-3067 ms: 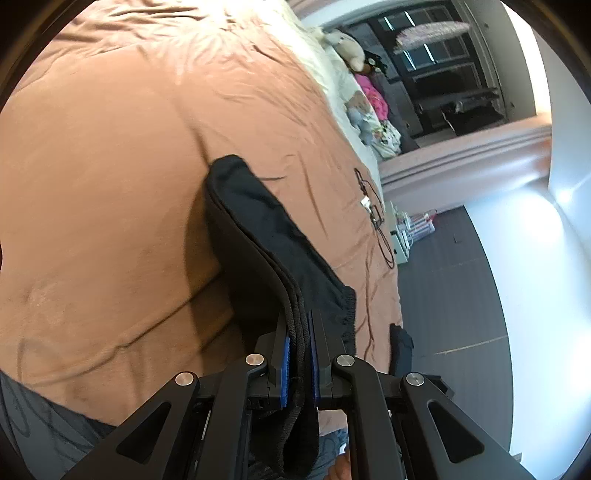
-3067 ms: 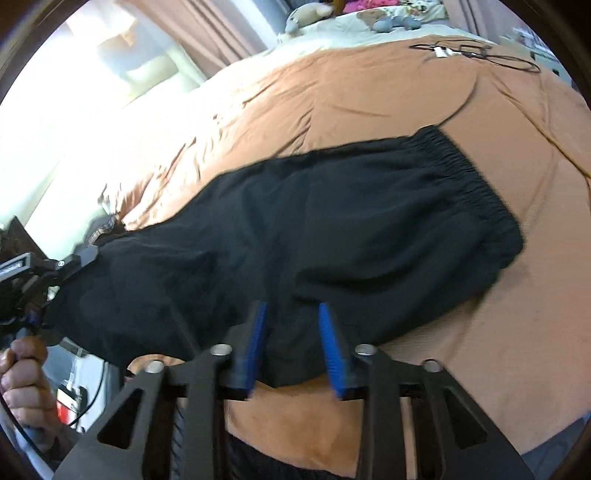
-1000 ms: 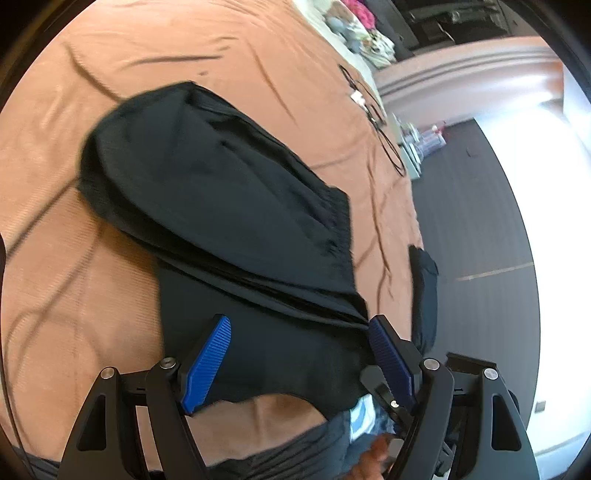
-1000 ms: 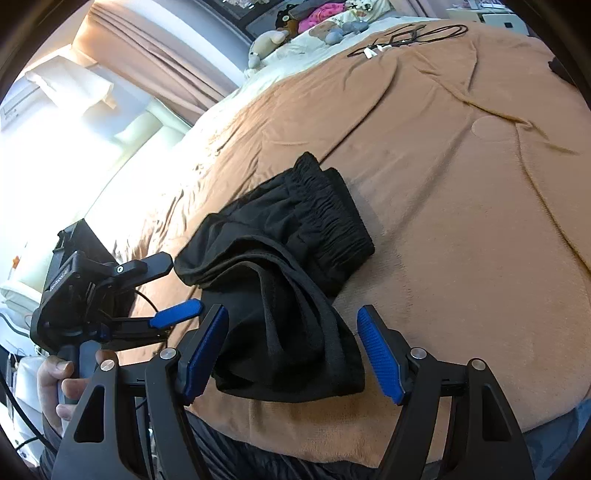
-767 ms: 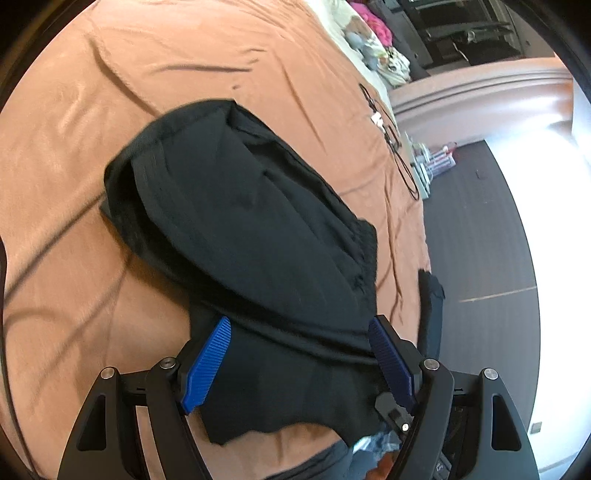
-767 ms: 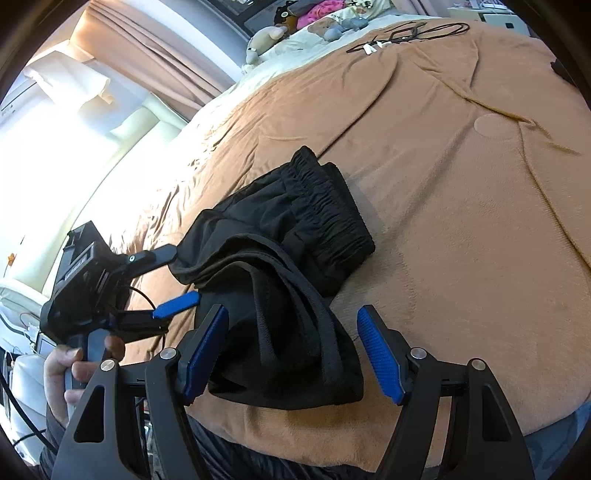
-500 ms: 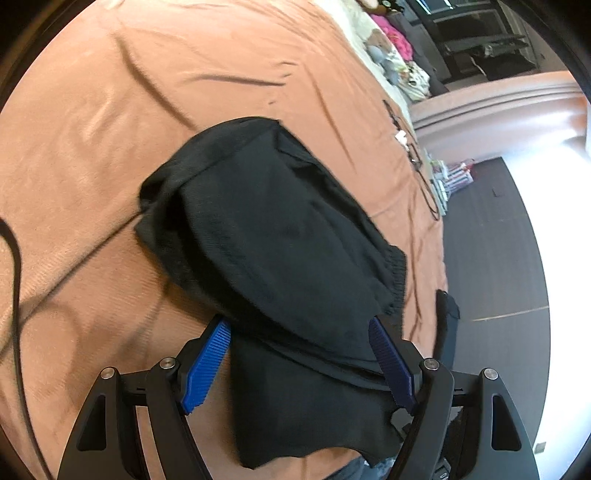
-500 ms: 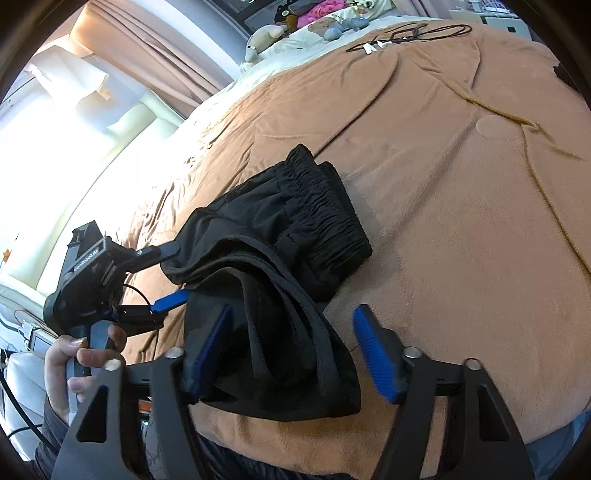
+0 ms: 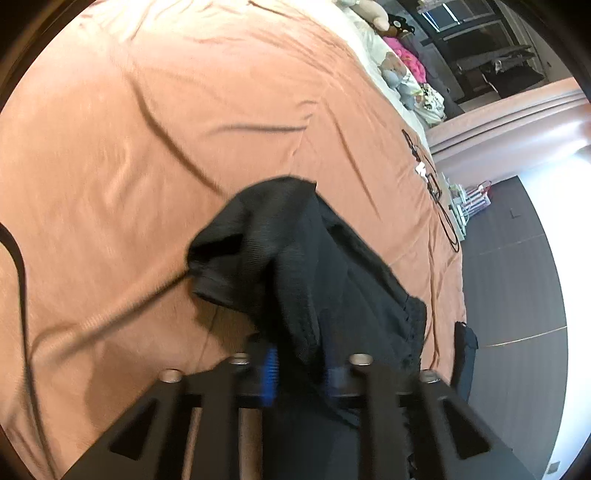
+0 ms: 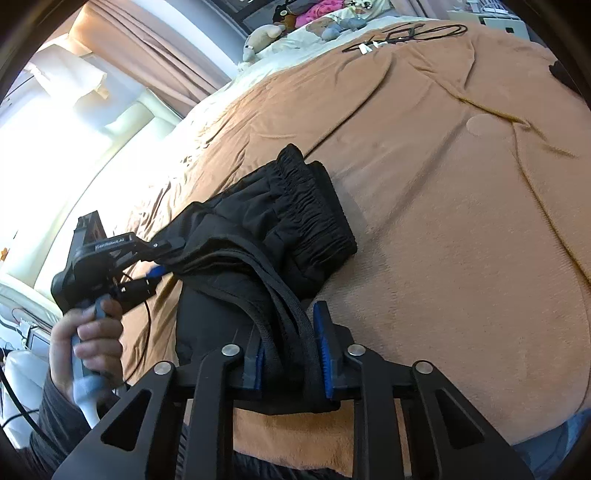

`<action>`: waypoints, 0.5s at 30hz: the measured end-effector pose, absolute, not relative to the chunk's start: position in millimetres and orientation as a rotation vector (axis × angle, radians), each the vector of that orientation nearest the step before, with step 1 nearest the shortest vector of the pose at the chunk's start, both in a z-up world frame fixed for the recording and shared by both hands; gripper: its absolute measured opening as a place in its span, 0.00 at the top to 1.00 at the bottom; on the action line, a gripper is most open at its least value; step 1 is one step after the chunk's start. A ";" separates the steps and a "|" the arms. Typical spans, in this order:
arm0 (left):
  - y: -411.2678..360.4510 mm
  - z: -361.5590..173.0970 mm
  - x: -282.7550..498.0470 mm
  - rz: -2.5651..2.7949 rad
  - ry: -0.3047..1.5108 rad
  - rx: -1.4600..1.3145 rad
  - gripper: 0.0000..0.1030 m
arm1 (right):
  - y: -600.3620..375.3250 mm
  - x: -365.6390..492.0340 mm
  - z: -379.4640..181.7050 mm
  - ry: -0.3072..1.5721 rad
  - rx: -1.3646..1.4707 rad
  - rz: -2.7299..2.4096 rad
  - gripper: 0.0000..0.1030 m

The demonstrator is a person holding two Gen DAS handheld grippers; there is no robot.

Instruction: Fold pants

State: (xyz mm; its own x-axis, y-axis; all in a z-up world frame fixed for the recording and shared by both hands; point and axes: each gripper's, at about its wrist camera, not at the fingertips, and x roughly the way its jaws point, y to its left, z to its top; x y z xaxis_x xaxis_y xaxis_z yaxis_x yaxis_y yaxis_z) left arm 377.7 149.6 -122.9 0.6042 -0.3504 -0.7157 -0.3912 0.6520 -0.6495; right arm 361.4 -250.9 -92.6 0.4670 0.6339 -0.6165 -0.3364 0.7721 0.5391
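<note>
The black pants lie folded in a thick bundle near the front edge of the bed, with the elastic waistband at the far end. My right gripper is shut on the near folded edge of the pants. My left gripper is shut on the other side of the bundle; the pants fill its view. In the right wrist view the left gripper shows at the left, held by a hand, its fingers in the cloth.
The bed is covered by a brown blanket. A black cable and stuffed toys lie at the far end. A black cable crosses the blanket at the left. Dark floor lies beyond the bed's right edge.
Both grippers were open around the folded pants; they have since closed on the cloth. The left side of the bundle is bunched and lifted a little.
</note>
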 end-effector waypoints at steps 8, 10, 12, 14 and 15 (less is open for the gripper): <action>138.2 -79.4 410.6 -0.008 0.928 -0.782 0.91 | -250.5 357.8 -91.5 0.893 0.368 0.638 0.90; 130.9 -69.8 425.7 -0.024 0.936 -0.741 0.91 | -251.2 357.6 -91.1 0.890 0.376 0.646 0.91; 123.9 -64.7 438.0 -0.035 0.943 -0.708 0.91 | -252.3 357.3 -90.9 0.888 0.382 0.653 0.92; 115.9 -60.3 451.4 -0.046 0.955 -0.675 0.91 | -253.3 356.3 -90.5 0.885 0.384 0.658 0.93; 111.9 -58.8 457.7 -0.049 0.962 -0.660 0.91 | -253.2 356.1 -90.2 0.884 0.387 0.662 0.94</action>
State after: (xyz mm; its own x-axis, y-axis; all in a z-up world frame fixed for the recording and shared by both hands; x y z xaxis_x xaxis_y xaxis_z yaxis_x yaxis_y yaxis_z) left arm 457.7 111.9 -58.8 0.5867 -0.3213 -0.7434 -0.2442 0.8050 -0.5406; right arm 356.1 -253.2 -90.2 0.4566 0.6732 -0.5816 -0.3685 0.7382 0.5651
